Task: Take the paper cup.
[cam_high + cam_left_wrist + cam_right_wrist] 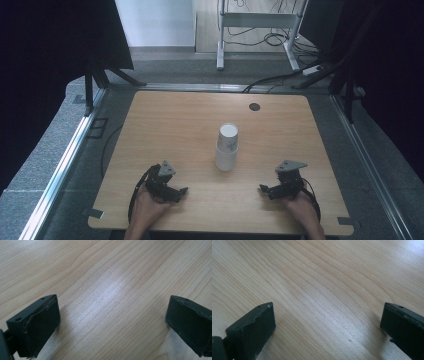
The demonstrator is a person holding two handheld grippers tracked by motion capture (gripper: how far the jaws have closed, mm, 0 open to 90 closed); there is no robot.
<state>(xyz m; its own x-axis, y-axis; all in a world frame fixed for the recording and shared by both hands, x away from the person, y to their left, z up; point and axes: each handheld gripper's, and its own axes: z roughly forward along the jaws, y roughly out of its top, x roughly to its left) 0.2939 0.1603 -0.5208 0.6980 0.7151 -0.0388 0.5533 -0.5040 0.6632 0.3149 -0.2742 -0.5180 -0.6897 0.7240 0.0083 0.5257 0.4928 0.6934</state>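
Note:
A stack of white paper cups (227,146) stands upright near the middle of the wooden table (170,120). My left gripper (181,192) rests near the front edge at the left, its tips pointing right toward the middle. My right gripper (264,189) rests at the front right, pointing left. Both lie well in front of the cups and apart from them. In the left gripper view the left gripper (112,315) has its jaws spread wide over bare wood. The right gripper (328,320) in its own view is likewise open, with nothing between the pads.
A dark round cable port (254,106) sits in the tabletop near the far edge. Metal rails (75,145) run along both sides of the table. A white desk frame (257,22) and cables stand on the floor beyond.

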